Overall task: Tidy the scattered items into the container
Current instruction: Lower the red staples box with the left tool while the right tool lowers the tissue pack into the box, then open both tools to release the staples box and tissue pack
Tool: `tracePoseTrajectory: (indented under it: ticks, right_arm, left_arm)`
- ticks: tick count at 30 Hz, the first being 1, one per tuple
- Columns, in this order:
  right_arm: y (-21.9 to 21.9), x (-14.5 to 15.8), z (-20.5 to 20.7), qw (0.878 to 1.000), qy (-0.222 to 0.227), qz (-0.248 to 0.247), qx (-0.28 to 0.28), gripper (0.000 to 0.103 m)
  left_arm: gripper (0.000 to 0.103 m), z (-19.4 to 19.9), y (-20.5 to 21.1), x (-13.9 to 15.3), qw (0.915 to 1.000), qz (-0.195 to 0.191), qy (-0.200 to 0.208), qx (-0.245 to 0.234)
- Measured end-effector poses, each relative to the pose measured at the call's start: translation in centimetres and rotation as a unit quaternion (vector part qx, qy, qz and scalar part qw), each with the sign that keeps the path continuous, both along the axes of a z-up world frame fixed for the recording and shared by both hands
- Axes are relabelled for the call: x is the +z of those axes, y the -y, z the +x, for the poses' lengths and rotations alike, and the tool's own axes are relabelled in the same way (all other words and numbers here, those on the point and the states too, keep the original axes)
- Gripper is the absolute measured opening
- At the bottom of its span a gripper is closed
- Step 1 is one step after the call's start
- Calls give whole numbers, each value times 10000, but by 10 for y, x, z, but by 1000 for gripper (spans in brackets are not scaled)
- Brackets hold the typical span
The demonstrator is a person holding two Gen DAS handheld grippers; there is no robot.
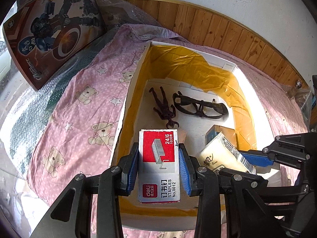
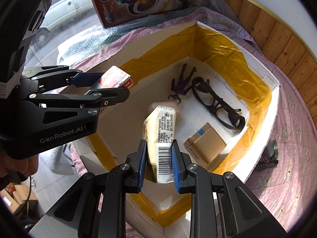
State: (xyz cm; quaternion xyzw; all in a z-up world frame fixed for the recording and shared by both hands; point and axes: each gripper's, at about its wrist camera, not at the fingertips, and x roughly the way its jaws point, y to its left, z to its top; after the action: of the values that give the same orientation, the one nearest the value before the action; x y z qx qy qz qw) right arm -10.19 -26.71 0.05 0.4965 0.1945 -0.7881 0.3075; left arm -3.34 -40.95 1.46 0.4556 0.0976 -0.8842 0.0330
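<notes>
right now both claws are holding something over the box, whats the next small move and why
Probably lower the left claw a little and open it. Its staples box is already inside the rim of the white container, over bare floor short of the dark figure and glasses. The right claw with the tissue pack could follow.

box floor lies bare at its left; figure, glasses, small carton crowd the right.

Staple box, tissue pack held above container.
</notes>
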Motion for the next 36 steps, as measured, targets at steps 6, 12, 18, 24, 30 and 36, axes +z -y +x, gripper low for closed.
tracePoseTrajectory:
  ticks: [6,12,18,24,30,36]
  right_arm:
    - [3,0,-1,9996,187,33,232,24]
    - [-1,-4,-2,9992,270,137,253,24]
    - [-4,-3,-1,9991,319,84,273,25]
    - [-7,-5,-1,9989,388,64,242,25]
    - [-16,-5,-1,9987,488,-70,106,31]
    - [-29,-1,2,9981,549,-282,-73,31]
  left_arm:
    - [39,-1,-5,0,9995,-115,128,-253]
    - [39,-1,-8,-3,9989,-176,245,-359]
    - [39,-3,-10,-3,9989,-183,295,-317]
    - [39,-3,-12,-4,9987,-243,353,-294]
    - [40,-3,-10,-4,9985,-301,445,-143]
    - [48,1,-13,-3,9983,-297,500,-64]
